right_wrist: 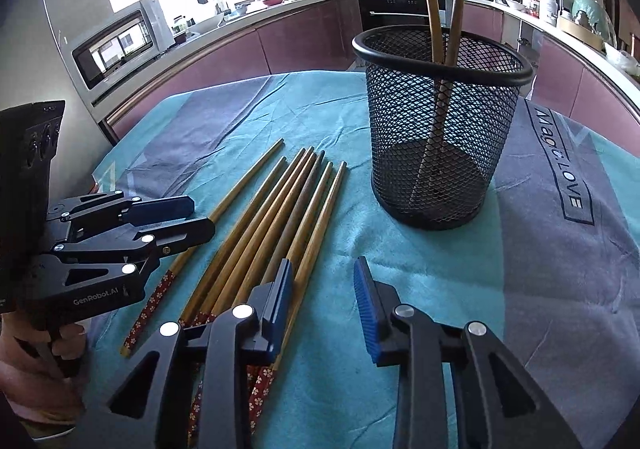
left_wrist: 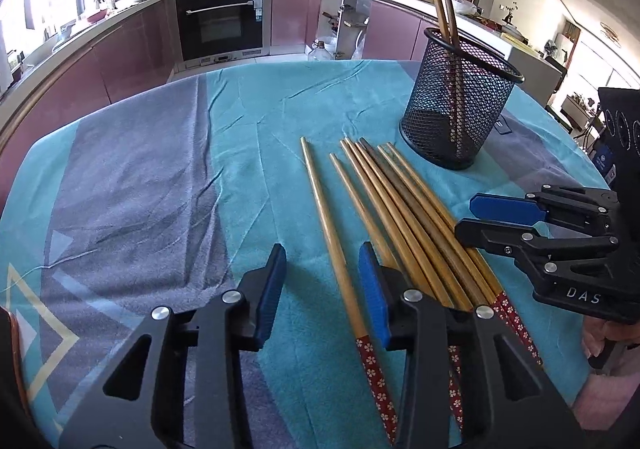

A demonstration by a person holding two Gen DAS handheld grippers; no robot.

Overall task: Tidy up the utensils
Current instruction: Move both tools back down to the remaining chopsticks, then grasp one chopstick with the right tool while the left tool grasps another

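I am hovering both tools, left tool (left_wrist: 322, 285) and right tool (right_wrist: 323, 299), parted wide and empty, over the chopsticks (left_wrist: 384, 217) lying fanned on the surface (left_wrist: 160, 169), lining up a pick; two are already standing in the mesh holder (right_wrist: 440, 129) nearby.

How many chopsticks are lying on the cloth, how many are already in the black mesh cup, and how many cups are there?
Chopsticks lying on the cloth: 7
Chopsticks standing in the mesh cup: 2
Black mesh cup: 1
Total: 10
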